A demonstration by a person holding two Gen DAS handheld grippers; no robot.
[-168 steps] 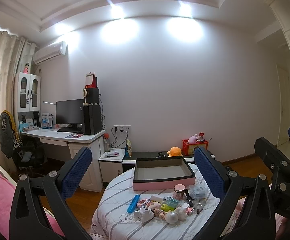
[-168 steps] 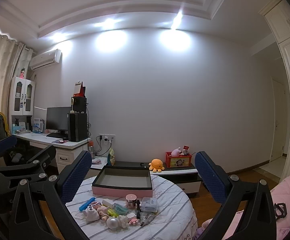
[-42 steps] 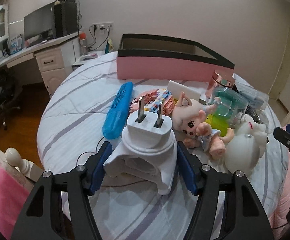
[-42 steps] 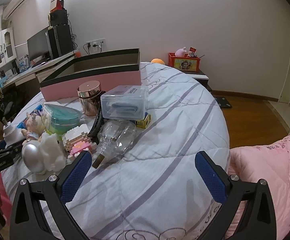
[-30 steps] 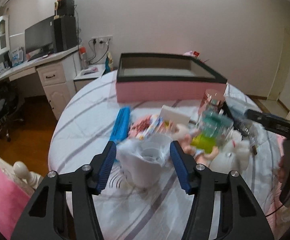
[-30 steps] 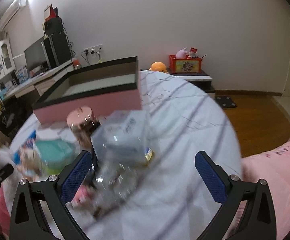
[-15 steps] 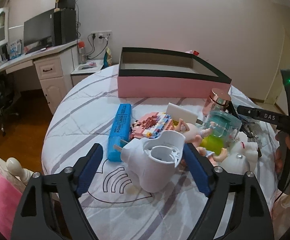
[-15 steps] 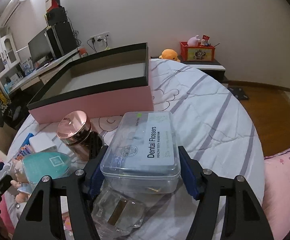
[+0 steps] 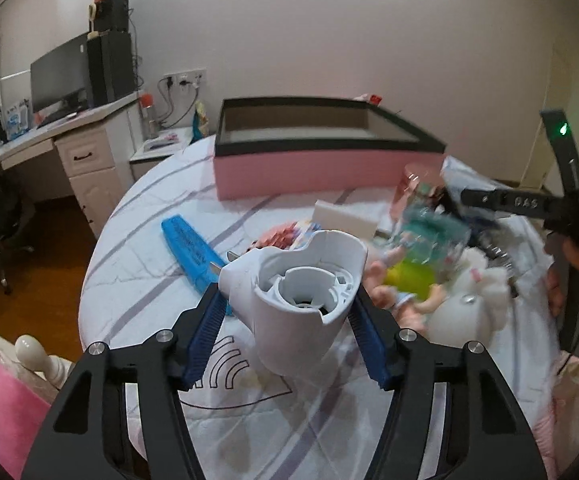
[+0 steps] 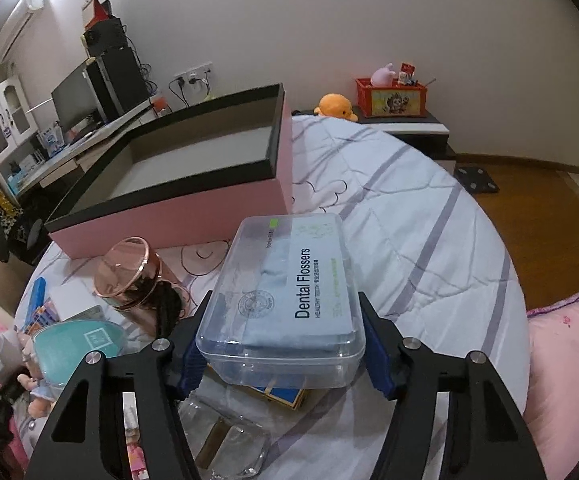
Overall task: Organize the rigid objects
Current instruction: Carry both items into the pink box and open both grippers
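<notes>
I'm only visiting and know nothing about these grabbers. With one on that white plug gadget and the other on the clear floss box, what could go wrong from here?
1. The left gripper is closing on the curved, tilted white plug adapter; it might slip or twist.
2. The right gripper is closing on the dental flosser box; its smooth walls might slide out.
3. The copper-lidded jar stands close by and might get knocked.

pale wall (image 10: 369, 20), white desk (image 9: 69, 140), wood floor (image 10: 537, 216)
</notes>
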